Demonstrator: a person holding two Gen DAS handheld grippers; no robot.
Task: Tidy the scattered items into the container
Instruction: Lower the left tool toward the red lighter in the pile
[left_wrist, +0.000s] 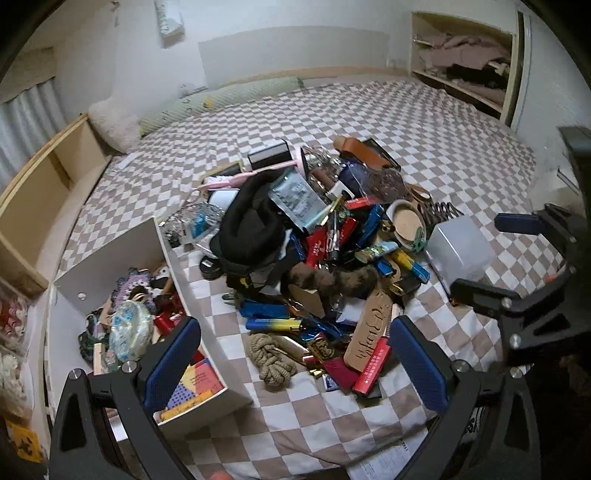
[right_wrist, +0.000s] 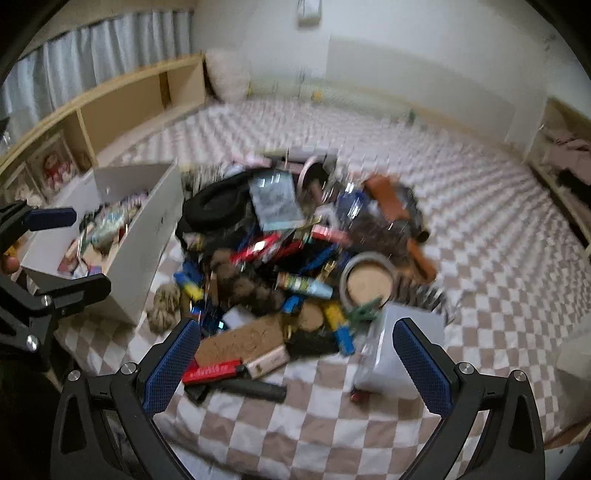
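A big pile of small items lies on the checkered bed cover: lighters, a black cap, a knotted rope, a tape roll and a translucent box. A white container stands left of the pile, partly filled. My left gripper is open and empty above the pile's near edge. My right gripper is open and empty over the pile's near side; its view is blurred. The pile, the container and the translucent box show there too.
The checkered bed cover stretches behind the pile. Wooden shelves run along the left; an open cupboard with clothes is at the back right. A white pillow and a green bolster lie by the wall.
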